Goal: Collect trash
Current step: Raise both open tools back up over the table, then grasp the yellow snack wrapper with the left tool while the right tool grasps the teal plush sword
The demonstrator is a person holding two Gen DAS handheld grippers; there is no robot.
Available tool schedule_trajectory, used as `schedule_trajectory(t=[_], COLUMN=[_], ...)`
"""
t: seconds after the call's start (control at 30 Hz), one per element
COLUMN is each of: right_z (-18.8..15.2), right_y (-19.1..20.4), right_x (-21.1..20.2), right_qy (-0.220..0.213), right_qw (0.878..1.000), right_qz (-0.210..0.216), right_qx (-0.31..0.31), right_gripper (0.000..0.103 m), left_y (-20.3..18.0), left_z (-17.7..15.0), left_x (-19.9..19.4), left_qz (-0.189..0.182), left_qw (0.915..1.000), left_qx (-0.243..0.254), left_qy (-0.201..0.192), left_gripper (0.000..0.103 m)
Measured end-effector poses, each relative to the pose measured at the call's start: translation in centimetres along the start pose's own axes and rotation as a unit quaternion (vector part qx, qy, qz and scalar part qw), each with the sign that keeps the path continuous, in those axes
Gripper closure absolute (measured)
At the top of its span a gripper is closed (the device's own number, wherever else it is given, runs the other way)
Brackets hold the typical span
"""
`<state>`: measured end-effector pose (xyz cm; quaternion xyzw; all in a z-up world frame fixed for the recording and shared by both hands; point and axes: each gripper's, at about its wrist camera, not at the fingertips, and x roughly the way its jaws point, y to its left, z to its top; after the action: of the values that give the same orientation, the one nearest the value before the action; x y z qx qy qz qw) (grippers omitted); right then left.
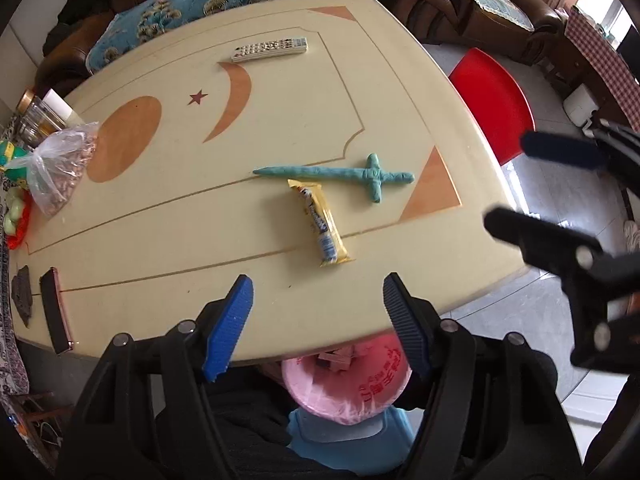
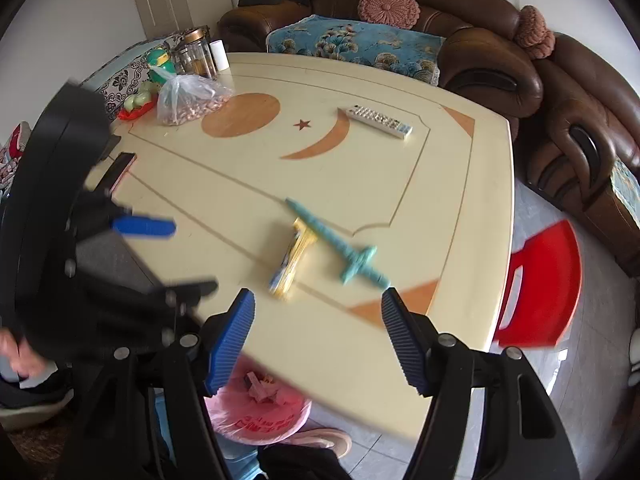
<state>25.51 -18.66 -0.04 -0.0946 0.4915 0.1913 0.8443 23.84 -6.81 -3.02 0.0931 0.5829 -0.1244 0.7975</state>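
Observation:
A yellow snack wrapper (image 1: 323,224) lies on the cream table (image 1: 200,208), touching a teal clay sword (image 1: 340,174). Both also show in the right wrist view, the wrapper (image 2: 292,258) left of the sword (image 2: 340,242). A bin lined with a pink bag (image 1: 346,384) stands under the table's near edge and holds some scraps; it also shows in the right wrist view (image 2: 260,408). My left gripper (image 1: 318,322) is open and empty above the near edge, just short of the wrapper. My right gripper (image 2: 318,336) is open and empty, also over the near edge.
A remote (image 1: 270,49), a bag of nuts (image 1: 60,168), jars (image 1: 38,114), a phone (image 1: 56,312) and a dark object (image 1: 22,296) sit on the table. A red stool (image 1: 494,104) stands to the right. A brown sofa (image 2: 480,52) lies behind.

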Motion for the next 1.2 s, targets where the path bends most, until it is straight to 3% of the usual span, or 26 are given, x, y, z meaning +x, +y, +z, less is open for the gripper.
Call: schedule_trajectory(t=[0.3,0.7,1.0,1.2], right_z=[4.0,2.9,1.1,0.7], right_y=[-3.1,-4.1,-4.3,-3.3], right_x=[8.1,18.3,22.0,22.2], right_qy=[0.067,0.162,0.197,0.187], right_qw=[0.997,0.987,0.980,0.982], right_qz=[-0.003,0.009,0.003,-0.018], right_qx=[-0.033,-0.021,0.004,0.000], right_gripper=[0.038,0.038,0.042,0.048], left_y=[-0.3,0.2,0.4,1.3], left_z=[2.6,4.1,3.9,3.6], left_x=[4.8,11.1,13.3,14.8], left_qz=[0.011,0.013,-0.003,-0.014], left_qw=[0.9988,0.9951,0.9932,0.9901], left_qx=[-0.024,-0.049,-0.066,-0.080], left_qy=[0.042,0.085,0.096,0.115], left_gripper=[0.037,0.037,0.039,0.043])
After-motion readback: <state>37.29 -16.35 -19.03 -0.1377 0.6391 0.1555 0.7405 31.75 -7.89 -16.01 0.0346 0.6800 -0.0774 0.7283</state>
